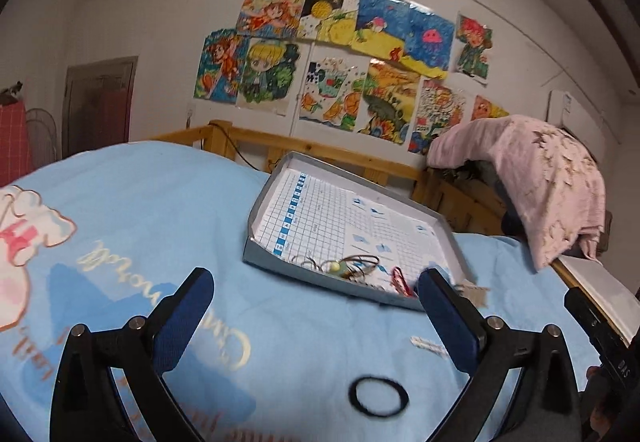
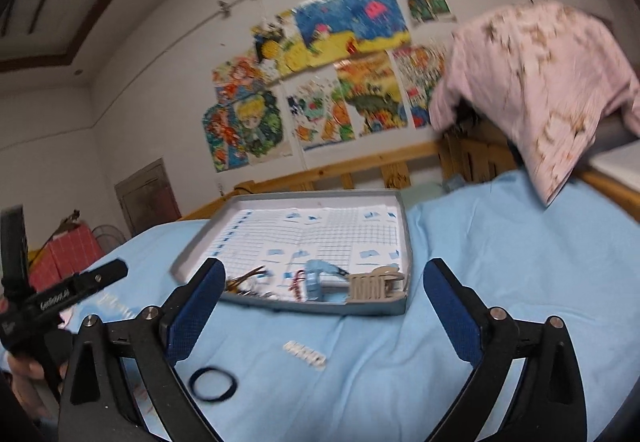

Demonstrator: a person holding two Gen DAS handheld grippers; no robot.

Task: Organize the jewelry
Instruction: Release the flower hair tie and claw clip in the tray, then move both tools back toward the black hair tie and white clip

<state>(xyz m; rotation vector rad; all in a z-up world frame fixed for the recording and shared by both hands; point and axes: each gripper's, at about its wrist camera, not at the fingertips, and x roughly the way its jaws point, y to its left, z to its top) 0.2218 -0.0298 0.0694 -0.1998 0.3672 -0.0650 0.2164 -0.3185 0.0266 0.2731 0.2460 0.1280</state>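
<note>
A grey shallow box tray (image 1: 256,226) (image 2: 192,242) with a grid-printed floor lies on the light blue bedsheet. Several jewelry pieces lie along its near edge: wire bangles with a green bead (image 1: 340,266), a red clip (image 1: 400,280), a beige comb clip (image 2: 370,284) and a blue piece (image 2: 314,280). A black hair tie (image 1: 378,396) (image 2: 212,384) and a small white hair clip (image 1: 430,346) (image 2: 304,354) lie on the sheet in front of the tray. My left gripper (image 1: 316,284) is open and empty above the sheet. My right gripper (image 2: 324,274) is open and empty too.
A wooden bed rail (image 1: 320,149) runs behind the tray. A pink blanket (image 1: 540,181) (image 2: 532,81) hangs over the rail at right. Drawings (image 1: 340,53) cover the wall. The other gripper's black body shows at the right edge (image 1: 600,330) and left edge (image 2: 52,302).
</note>
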